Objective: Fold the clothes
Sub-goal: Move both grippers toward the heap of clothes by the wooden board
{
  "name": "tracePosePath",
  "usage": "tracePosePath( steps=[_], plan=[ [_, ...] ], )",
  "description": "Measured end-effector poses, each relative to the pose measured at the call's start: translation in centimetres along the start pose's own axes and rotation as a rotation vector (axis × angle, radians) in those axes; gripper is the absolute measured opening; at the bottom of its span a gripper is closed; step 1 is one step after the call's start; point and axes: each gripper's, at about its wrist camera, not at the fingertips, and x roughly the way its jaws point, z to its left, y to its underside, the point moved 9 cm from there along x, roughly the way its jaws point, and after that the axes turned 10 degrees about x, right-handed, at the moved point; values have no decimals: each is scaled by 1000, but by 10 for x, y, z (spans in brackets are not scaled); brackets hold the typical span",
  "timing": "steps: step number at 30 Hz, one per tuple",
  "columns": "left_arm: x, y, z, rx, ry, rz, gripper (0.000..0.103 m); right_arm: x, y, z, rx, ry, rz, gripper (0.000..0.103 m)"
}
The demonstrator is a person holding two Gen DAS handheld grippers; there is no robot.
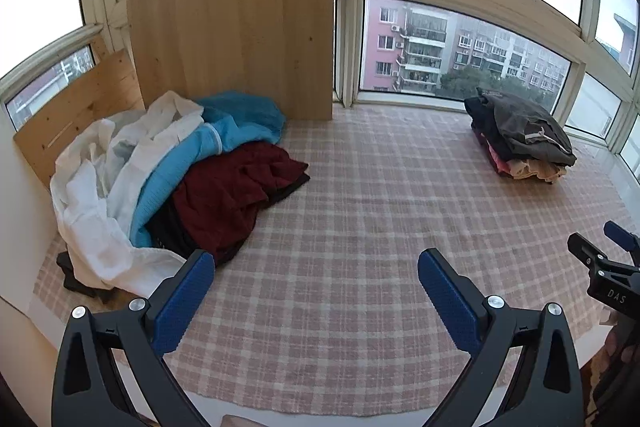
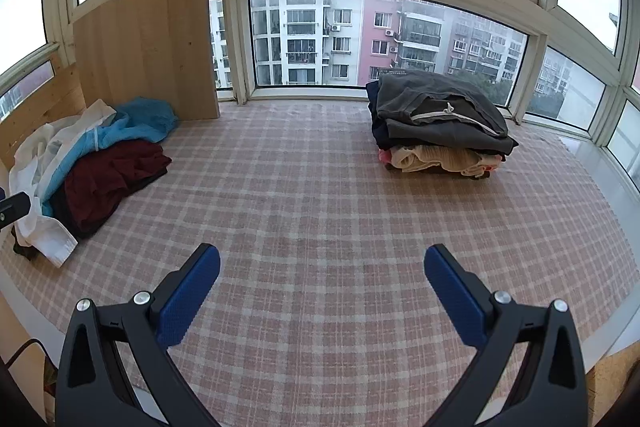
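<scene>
Here, in both views: a pink-and-white plaid cloth (image 1: 340,227) of woven texture, spread flat over a window-side platform.

Unfolded heap (image 1: 168,179), middle left of the left wrist frame: white garment (image 1: 92,211), crumpled; blue ribbed knit (image 1: 192,151); dark red garment (image 1: 232,195), rumpled; a black item partly showing beneath. The same heap sits at the left edge of the right wrist frame, smaller and partly cut off.

Folded stack (image 2: 440,123), upper right of the right wrist frame: dark grey garment with a white drawstring on top, then cream knit and pink layers visible at the near side. In the left wrist frame the stack lies small at upper right, well apart from the heap.

Pale wooden board (image 1: 236,35), upright against the window frame behind the heap; a second, lower plywood board (image 1: 80,111) beside it, clear only in the left wrist view.

Left hand-held gripper (image 1: 316,291): black frame, blue textured pads, fingers spread wide, holding nothing, above the cloth.

Right hand-held gripper (image 2: 322,287): same build, fingers spread wide, holding nothing. Its side shows at the right edge of the left wrist frame, lettered "DAS".

Apartment blocks beyond the glass.
</scene>
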Motion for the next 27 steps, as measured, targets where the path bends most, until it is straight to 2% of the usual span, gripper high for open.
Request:
tracePosePath(
  steps=[4, 8, 27],
  plan=[
    [-3, 4, -4, 26, -34, -6, 102, 1, 2, 2, -1, -7, -3, 103],
    [4, 5, 5, -21, 4, 29, 102, 2, 4, 4, -2, -15, -6, 103],
    [9, 9, 16, -64, -46, 66, 102, 19, -4, 25, -77, -95, 32, 103]
  ],
)
